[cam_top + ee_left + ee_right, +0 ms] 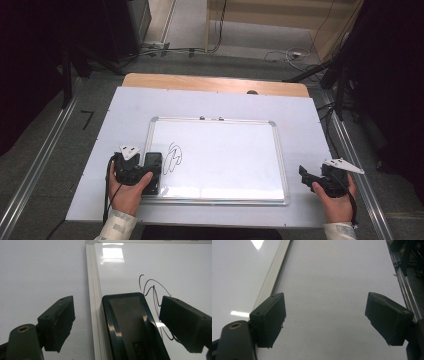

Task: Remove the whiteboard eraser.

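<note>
- Big picture: the whiteboard [220, 160] lies flat on a white sheet [125, 107] that covers the table [215, 82], with 1 black scribble [173, 156] near the board's left side. Looks to me like wiping that off is the job, and it hasn't started, since the scribble is all there.
- The eraser [152, 170], a black block, sits on the board's left edge, just beside the scribble. In the left gripper view the eraser [130, 327] runs up between the 2 jaws with the pen lines curling behind it.
- The left gripper [150, 172] is right over the eraser, jaws spread on both sides of it. I can see a gap on each side, so no pinch yet, just lined up for one.
- The right gripper [303, 172] is parked well apart, off the board's right edge over the bare sheet, jaws spread wide with nothing between them.
- What's left, I reckon: close on the eraser, lift it, rub the scribble out.
- Containers: none around, no tray, no box, nothing to look inside.
</note>
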`<state>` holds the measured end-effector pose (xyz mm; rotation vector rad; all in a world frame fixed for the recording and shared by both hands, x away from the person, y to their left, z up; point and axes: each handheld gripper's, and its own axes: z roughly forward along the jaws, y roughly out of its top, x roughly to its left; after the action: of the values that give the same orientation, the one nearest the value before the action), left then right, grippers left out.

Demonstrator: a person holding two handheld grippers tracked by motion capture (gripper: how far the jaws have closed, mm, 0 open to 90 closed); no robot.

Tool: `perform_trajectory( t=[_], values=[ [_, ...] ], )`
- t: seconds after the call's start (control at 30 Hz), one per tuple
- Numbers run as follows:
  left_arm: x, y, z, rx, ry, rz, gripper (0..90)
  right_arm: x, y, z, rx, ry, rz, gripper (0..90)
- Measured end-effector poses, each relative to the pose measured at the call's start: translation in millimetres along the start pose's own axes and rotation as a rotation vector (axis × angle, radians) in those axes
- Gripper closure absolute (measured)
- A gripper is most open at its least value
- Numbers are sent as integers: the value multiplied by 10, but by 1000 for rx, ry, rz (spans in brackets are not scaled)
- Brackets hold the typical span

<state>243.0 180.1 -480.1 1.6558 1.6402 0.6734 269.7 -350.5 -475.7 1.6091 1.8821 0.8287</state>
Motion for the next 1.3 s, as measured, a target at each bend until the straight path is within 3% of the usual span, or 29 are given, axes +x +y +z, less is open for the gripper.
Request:
perform_trajectory(
  t=[0.37, 0.63, 1.3],
  values=[
    [-108, -21, 52, 7, 8, 18, 245, -1, 0, -1, -2, -1, -2, 157],
    [-171, -53, 115, 33, 39, 35, 316, -2, 0, -2, -3, 0, -1, 157],
    [-219, -88, 174, 54, 84, 44, 364, 3, -4, 13, 6, 1, -6, 160]
  ],
)
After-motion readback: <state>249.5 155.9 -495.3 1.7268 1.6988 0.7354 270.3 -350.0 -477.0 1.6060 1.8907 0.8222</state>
